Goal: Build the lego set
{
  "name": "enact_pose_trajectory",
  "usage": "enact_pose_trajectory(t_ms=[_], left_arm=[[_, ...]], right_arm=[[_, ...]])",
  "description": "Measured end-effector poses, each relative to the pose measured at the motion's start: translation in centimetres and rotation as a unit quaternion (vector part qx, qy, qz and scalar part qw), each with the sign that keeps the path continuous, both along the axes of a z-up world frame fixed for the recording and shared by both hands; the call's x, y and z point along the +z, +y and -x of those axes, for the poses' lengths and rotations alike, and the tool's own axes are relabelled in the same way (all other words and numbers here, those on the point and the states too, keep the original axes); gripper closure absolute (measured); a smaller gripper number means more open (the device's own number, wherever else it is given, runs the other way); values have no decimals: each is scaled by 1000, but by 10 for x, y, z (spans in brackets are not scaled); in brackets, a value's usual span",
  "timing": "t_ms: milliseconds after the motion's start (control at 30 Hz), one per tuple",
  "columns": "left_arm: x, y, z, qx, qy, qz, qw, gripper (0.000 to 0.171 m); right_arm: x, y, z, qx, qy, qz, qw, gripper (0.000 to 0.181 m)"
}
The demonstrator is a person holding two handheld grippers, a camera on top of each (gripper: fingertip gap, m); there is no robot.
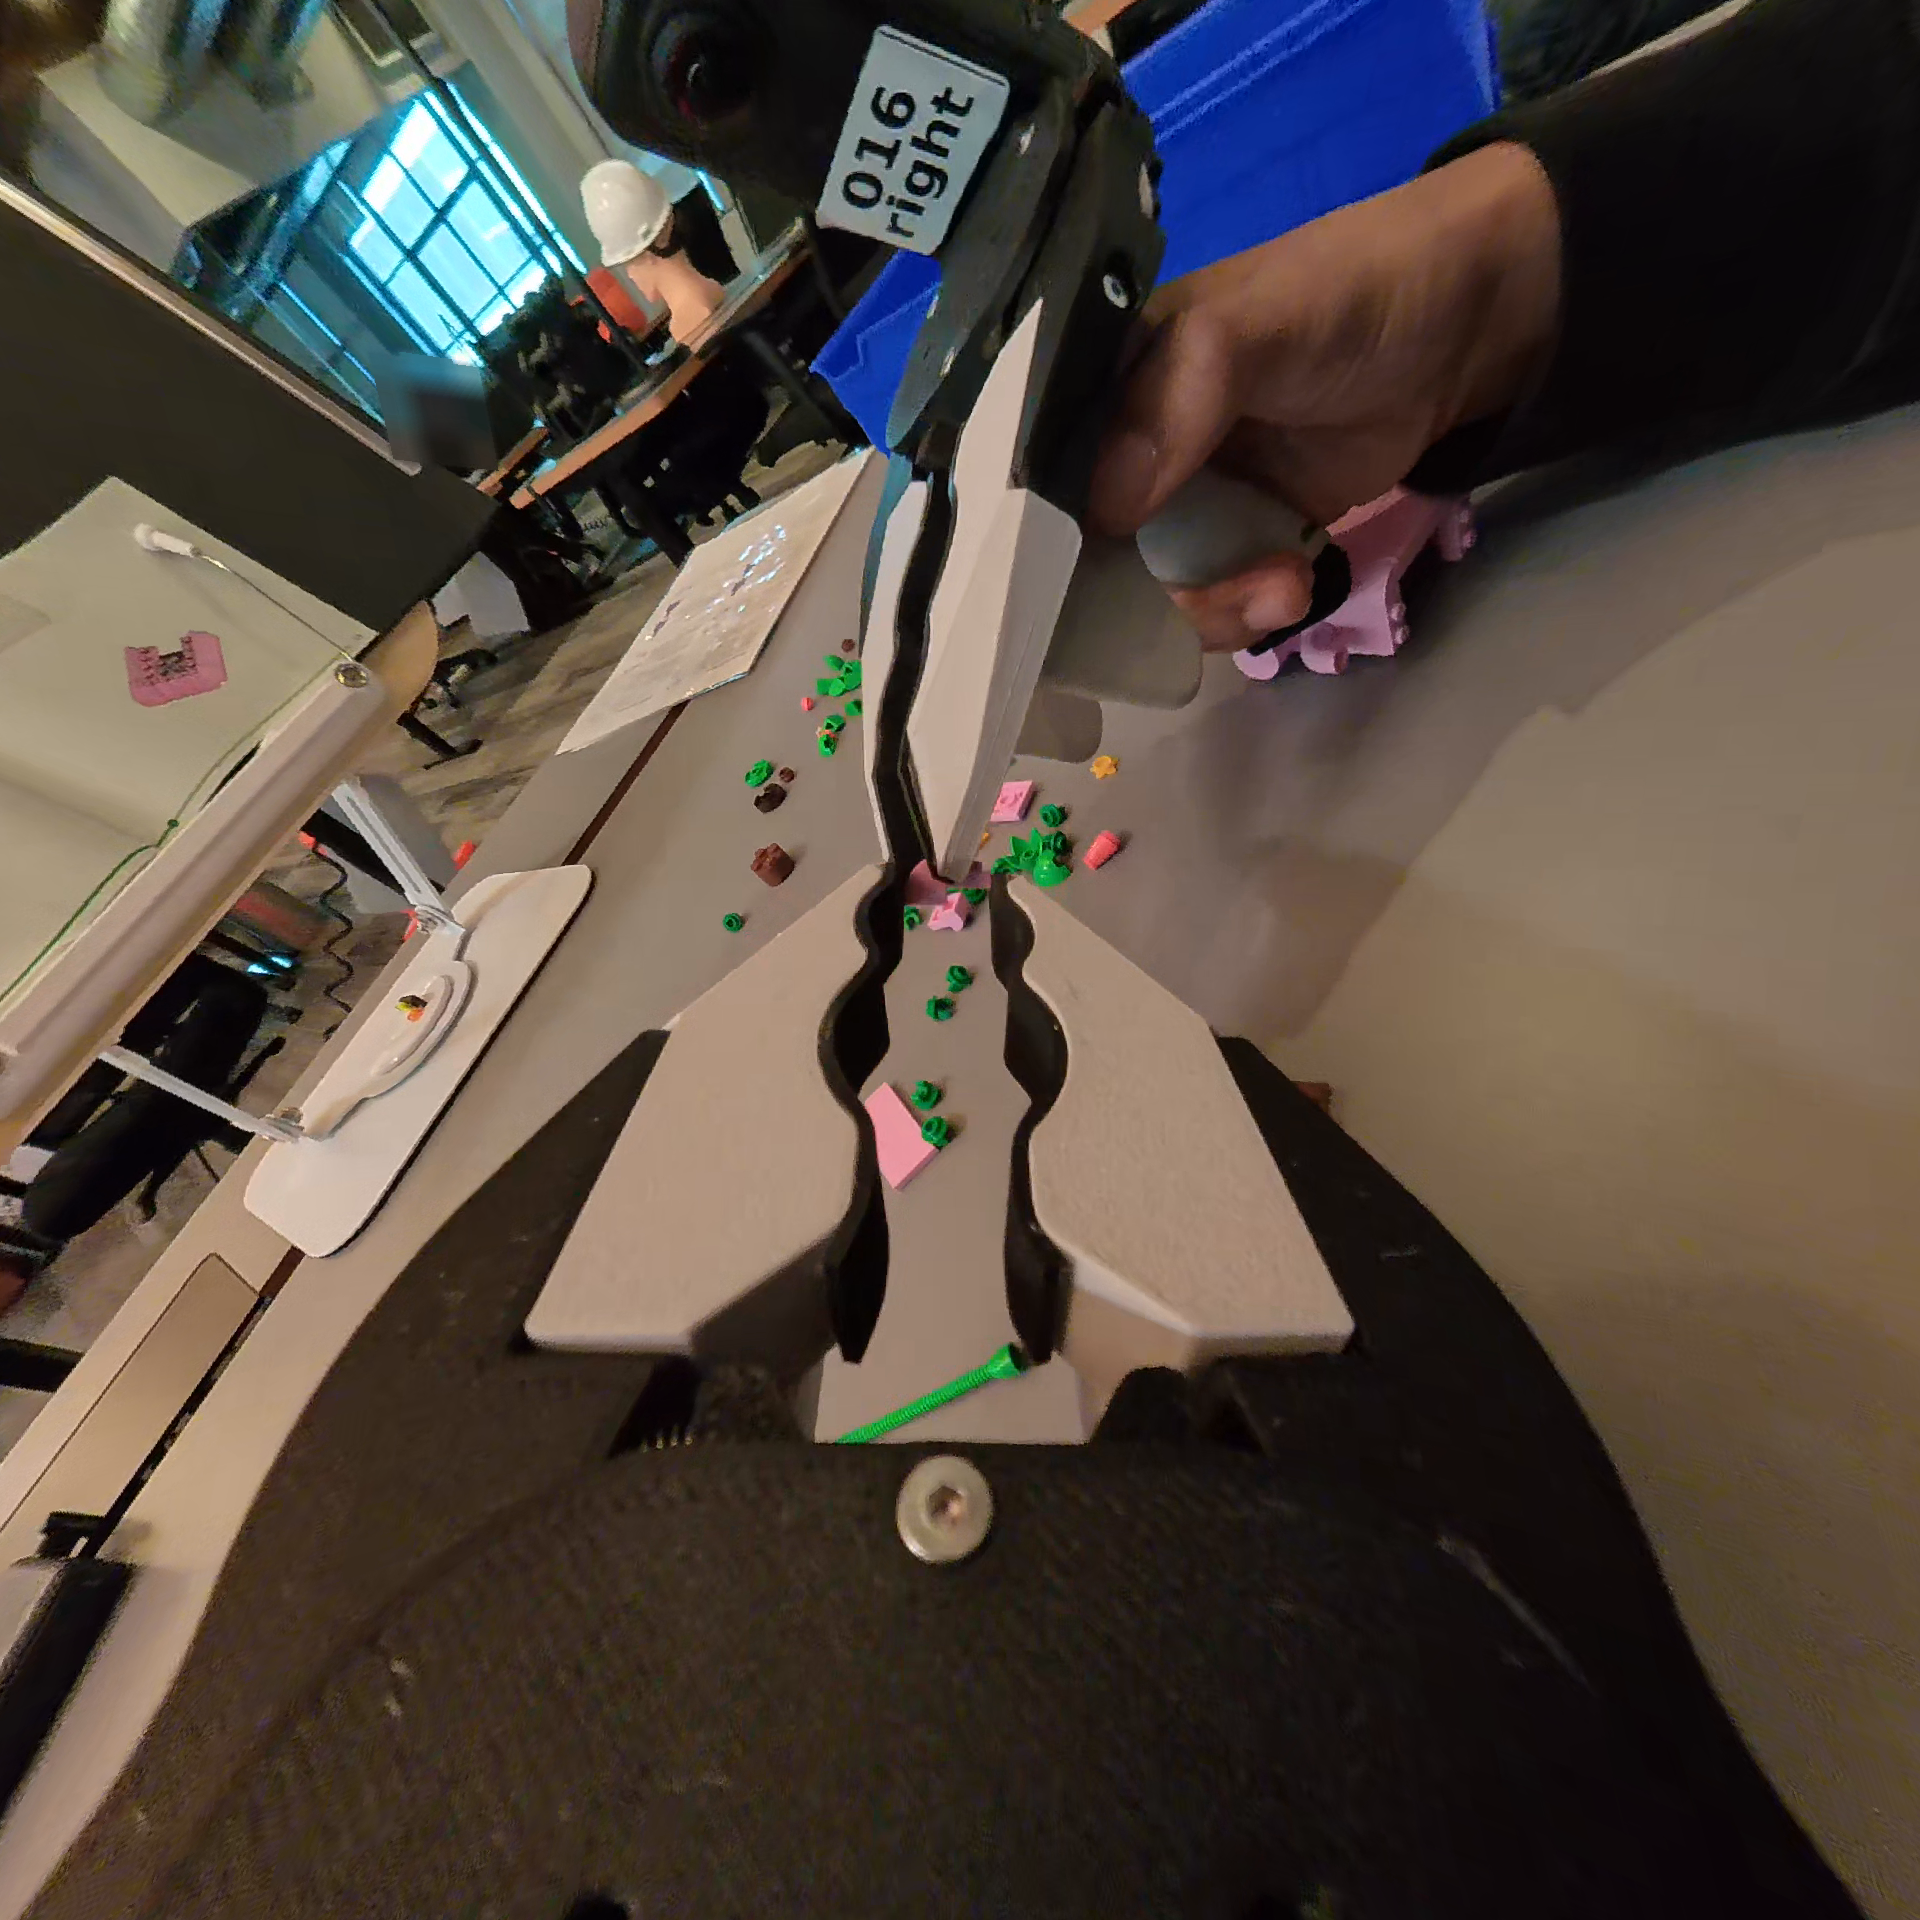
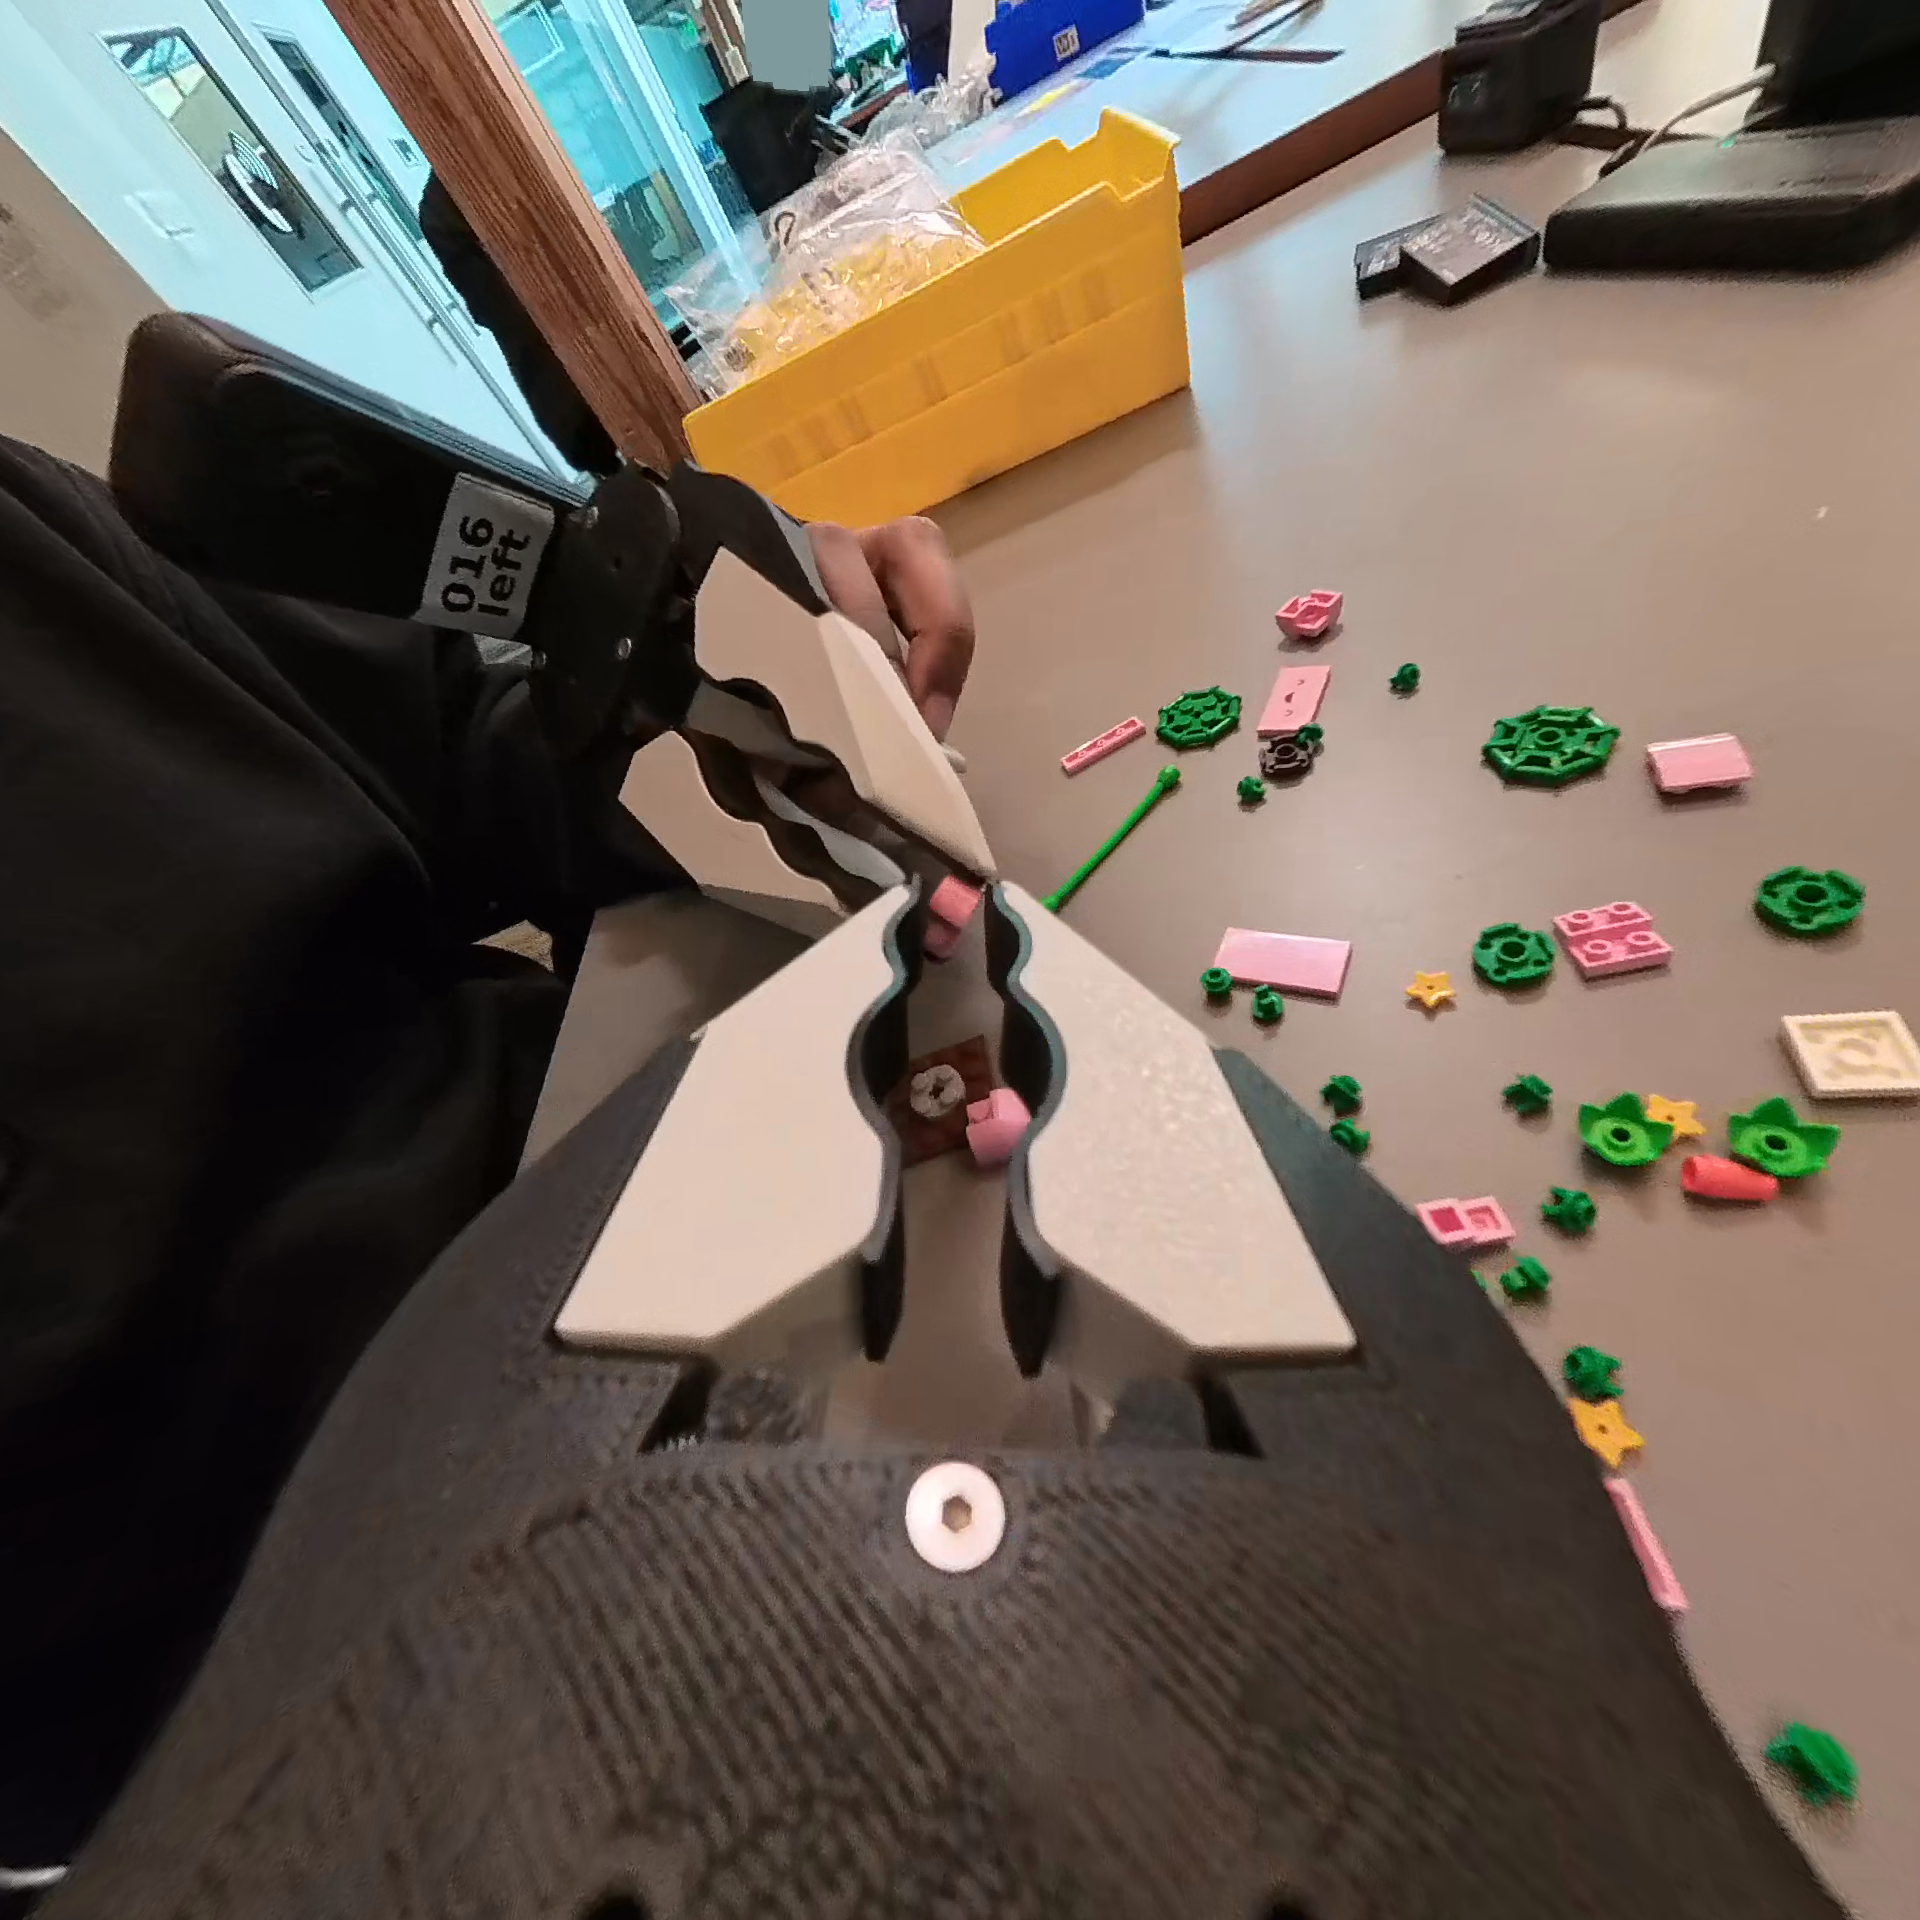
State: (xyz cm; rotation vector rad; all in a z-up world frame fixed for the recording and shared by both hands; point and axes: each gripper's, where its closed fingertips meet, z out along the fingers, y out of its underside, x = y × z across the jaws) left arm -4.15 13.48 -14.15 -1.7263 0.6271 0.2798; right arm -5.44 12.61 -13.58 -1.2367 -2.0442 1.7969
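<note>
In the right wrist view my right gripper [image 2: 956,891] is closed to a narrow gap on a small pink lego piece [image 2: 954,916], just above the grey table [image 2: 1403,540]. My left gripper [image 2: 940,871] comes in from the left, jaws apart, tips touching the right gripper's tips. In the left wrist view my left gripper [image 1: 948,881] is open, and the right gripper [image 1: 951,868] points down into its tips, with pink pieces [image 1: 940,904] there. A brown plate [image 2: 935,1107] and a pink round piece [image 2: 995,1127] lie under the right fingers.
Loose green, pink and yellow lego parts [image 2: 1548,743] are scattered to the right. A yellow bin [image 2: 956,343] and black devices [image 2: 1444,255] stand behind. A pink assembly [image 1: 1371,592], a blue bin [image 1: 1299,135], a paper sheet [image 1: 717,613] and a white stand base [image 1: 416,1049] are on the table. My left and right fingertips are right by each other. The left tips stand about 7 cm off the pink round piece [image 2: 995,1127].
</note>
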Motion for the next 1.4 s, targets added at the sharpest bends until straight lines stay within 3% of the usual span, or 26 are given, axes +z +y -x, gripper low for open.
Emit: enact_pose_trajectory(t_ms=[100,133,200,267,333,567,833,900,1033,1267,1400], left_arm=[[-1,1,0,3,-6,0,1000,155],[-3,0,1,2,-13,9,1000,145],[-24,-8,1,-18,-41,81,996,114],[-53,-24,-1,-47,-80,191,977,99],[-67,-37,1,-63,-94,245,963,99],[-73,-50,-14,-104,-93,277,951,123],[-80,-54,-19,-112,-97,307,940,127],[-81,-57,-24,-123,-101,314,936,130],[-81,-62,-33,-147,-110,329,926,139],[-81,-64,-41,-166,-110,335,921,137],[-79,-63,-45,-173,-112,328,922,144]], right_arm=[[-1,2,1,-6,-12,1,1000,173],[-2,4,1,-11,-15,-3,1000,173],[-5,7,2,-19,-21,-11,1000,173],[-9,9,3,-25,-31,-19,999,174],[-13,7,2,-22,-45,-24,998,174],[-41,-12,-7,14,-124,-42,991,174],[-50,-34,-29,83,-177,-52,979,174],[-60,-45,-45,131,-189,-88,969,174],[-77,-49,-62,165,-208,-160,951,174],[-80,-6,-48,88,-192,-219,953,175],[-61,-7,-39,82,-135,-196,968,174]])
